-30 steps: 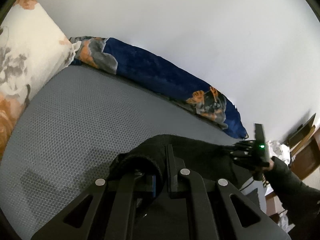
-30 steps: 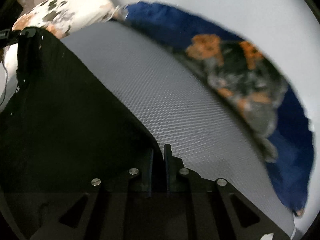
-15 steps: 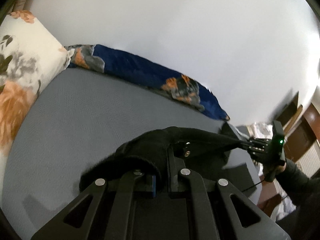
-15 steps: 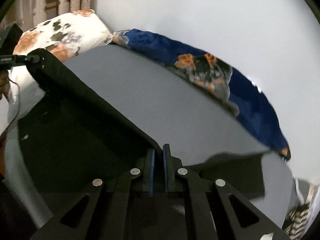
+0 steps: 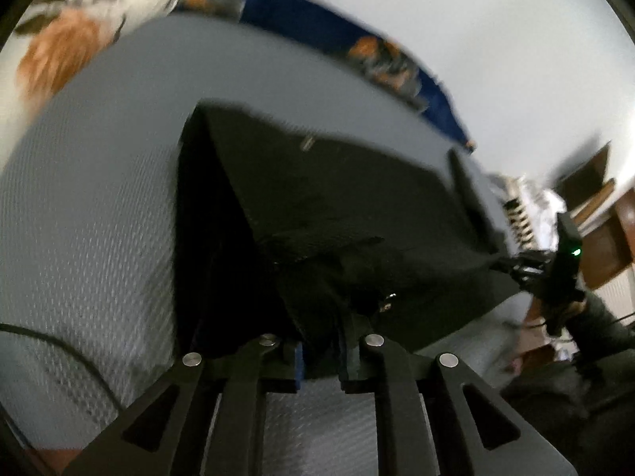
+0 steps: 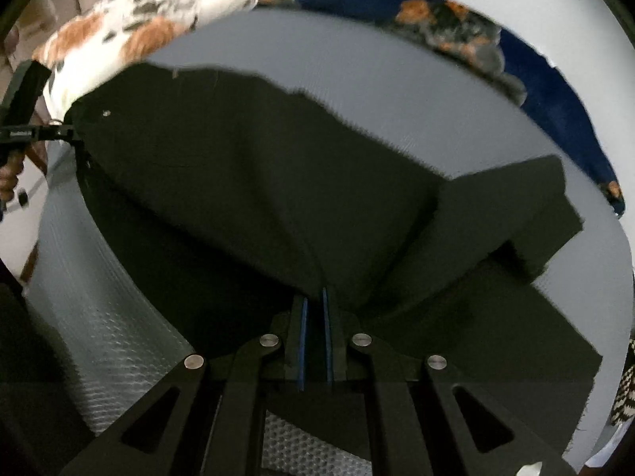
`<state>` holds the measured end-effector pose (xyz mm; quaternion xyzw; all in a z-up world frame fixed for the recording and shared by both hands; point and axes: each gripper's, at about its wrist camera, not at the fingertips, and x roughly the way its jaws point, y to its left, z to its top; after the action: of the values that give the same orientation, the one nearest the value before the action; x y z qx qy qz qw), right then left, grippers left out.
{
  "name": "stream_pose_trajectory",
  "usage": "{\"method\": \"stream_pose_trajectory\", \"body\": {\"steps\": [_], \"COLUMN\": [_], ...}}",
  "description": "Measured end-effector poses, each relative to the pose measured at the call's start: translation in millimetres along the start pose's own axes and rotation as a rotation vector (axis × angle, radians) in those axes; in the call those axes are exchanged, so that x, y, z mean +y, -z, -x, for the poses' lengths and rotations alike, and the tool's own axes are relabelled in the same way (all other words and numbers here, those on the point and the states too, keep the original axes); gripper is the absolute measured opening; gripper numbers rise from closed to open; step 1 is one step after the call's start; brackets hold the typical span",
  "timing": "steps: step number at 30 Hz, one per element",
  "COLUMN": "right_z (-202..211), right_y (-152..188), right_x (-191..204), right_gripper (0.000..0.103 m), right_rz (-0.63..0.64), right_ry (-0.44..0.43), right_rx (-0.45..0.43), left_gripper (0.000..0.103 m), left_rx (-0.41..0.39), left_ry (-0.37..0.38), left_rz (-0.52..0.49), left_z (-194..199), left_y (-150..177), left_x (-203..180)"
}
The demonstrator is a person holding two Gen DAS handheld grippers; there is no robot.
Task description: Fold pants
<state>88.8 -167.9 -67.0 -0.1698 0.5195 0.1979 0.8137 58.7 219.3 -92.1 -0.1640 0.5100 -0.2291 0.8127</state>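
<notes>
Motion blur smears both views, and in our left wrist view the black fabric pants hide the left gripper's tips. Our black two-finger left gripper has just been opening; cloth sits between its slightly parted jaws, though we cannot tell if the pads press it. Our right gripper is clamped tight on a pants edge. The pants lie spread on the grey textured mattress, one leg end reaching its far right. Bare mattress stays open at the far side, up to the blue patterned blanket and floral pillow. A second ago the pants hung lifted; now they drape lower across the bed.
</notes>
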Motion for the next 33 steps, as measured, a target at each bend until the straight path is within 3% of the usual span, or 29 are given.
{"method": "stream_pose_trajectory", "body": {"steps": [4, 8, 9, 11, 15, 20, 26, 31, 33], "right_z": [-15.7, -17.4, -17.9, -19.1, -18.0, -18.7, -19.3, -17.4, -15.0], "right_y": [2.8, 1.2, 2.1, 2.3, 5.1, 7.2, 8.3, 10.6, 12.2], "right_x": [2.2, 3.0, 3.1, 1.6, 2.2, 2.0, 2.2, 2.0, 0.6], "right_gripper": [0.005, 0.005, 0.005, 0.006, 0.006, 0.006, 0.006, 0.006, 0.006], "right_rz": [-0.001, 0.004, 0.005, 0.003, -0.003, 0.002, 0.013, 0.006, -0.007], "right_ry": [-0.008, -0.012, -0.013, -0.016, -0.021, -0.027, -0.032, -0.032, -0.035], "right_rx": [0.038, 0.046, 0.043, 0.038, 0.026, 0.014, 0.002, -0.015, -0.027], "left_gripper": [0.024, 0.056, 0.059, 0.059, 0.059, 0.059, 0.059, 0.058, 0.052], "left_rx": [0.016, 0.035, 0.039, 0.033, -0.010, -0.048, -0.068, -0.042, -0.046], "left_ry": [-0.050, -0.153, -0.168, -0.180, -0.177, 0.001, 0.149, 0.133, 0.109], "left_rz": [-0.009, -0.020, -0.019, -0.007, 0.109, 0.362, 0.536, 0.670, 0.689], "left_z": [1.1, 9.7, 12.1, 19.6, 41.3, 59.5, 40.3, 18.5, 13.3], "left_y": [6.0, 9.8, 13.1, 19.0, 25.1, 36.5, 36.3, 28.5, 26.3], "left_x": [-2.4, -9.0, -8.1, -6.1, 7.1, 18.7, 7.4, 16.2, 16.5]}}
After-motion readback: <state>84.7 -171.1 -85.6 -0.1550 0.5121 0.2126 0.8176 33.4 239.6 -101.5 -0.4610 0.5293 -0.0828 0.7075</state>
